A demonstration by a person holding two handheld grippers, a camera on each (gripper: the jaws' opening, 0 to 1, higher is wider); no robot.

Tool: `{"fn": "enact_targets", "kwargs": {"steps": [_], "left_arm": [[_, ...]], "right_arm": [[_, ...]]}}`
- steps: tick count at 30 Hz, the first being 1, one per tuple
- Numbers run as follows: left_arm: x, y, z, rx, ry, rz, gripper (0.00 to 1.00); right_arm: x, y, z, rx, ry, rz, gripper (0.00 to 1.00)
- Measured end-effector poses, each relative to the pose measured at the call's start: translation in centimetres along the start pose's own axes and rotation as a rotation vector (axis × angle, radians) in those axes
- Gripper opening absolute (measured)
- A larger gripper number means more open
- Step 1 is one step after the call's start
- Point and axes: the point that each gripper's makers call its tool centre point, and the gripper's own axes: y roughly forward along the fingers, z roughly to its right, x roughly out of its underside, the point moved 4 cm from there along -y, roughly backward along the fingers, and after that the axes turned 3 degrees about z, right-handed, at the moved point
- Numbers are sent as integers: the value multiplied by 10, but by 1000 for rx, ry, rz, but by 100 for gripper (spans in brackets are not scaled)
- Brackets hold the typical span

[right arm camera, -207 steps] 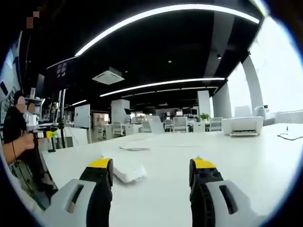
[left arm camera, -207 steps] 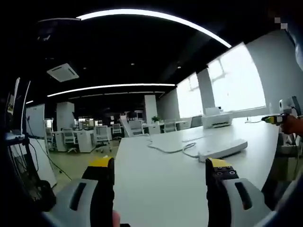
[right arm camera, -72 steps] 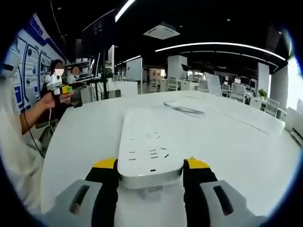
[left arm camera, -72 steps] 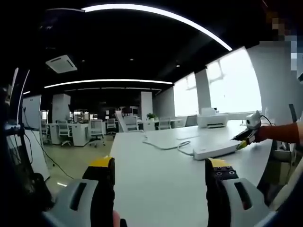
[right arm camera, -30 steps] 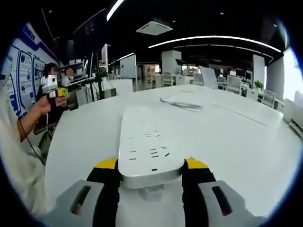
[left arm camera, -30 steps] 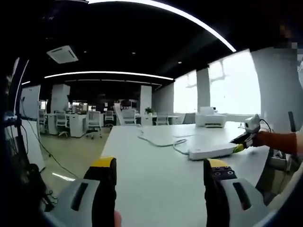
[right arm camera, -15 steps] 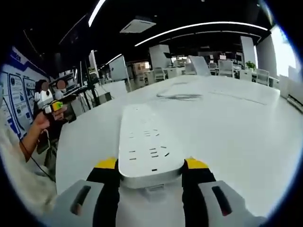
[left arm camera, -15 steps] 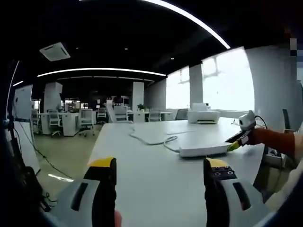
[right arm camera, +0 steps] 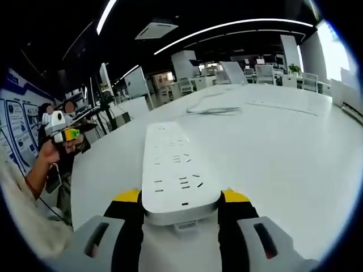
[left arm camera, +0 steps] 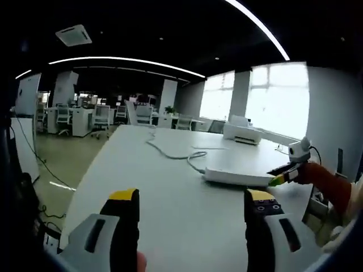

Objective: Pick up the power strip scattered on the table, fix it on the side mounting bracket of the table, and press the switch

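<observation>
The white desk [right arm camera: 295, 153] carries the white power strip [right arm camera: 177, 170], its near end clamped between the right gripper [right arm camera: 180, 207]'s 2 fingers [right arm camera: 128, 211]. Its cord [left arm camera: 170, 153] trails across the desk. The left gripper [left arm camera: 187, 198] hovers over the desk, fingers [left arm camera: 123, 211] apart, holding nothing.

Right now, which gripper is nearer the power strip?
Right. The right gripper has its jaws closed on the near end of the power strip, while the left gripper hangs open over the table, well short of it.
</observation>
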Motion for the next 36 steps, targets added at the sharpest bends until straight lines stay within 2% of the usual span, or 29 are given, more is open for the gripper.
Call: {"fn": "enact_targets", "kwargs": {"steps": [5, 15, 21, 28, 30, 36], "left_arm": [[0, 10, 12, 37, -39, -10, 77], [4, 30, 34, 91, -67, -36, 78], [5, 40, 44, 115, -172, -58, 77], [6, 49, 49, 121, -270, -58, 75], [8, 54, 50, 117, -320, -72, 74], [12, 67, 58, 127, -381, -69, 75]], "right_arm": [[0, 0, -1, 2, 3, -4, 47], [0, 1, -3, 2, 8, -3, 47], [1, 1, -4, 6, 10, -2, 47], [1, 1, -5, 11, 10, -5, 47], [1, 1, -6, 13, 8, -6, 47], [2, 1, -6, 14, 15, 0, 47]]}}
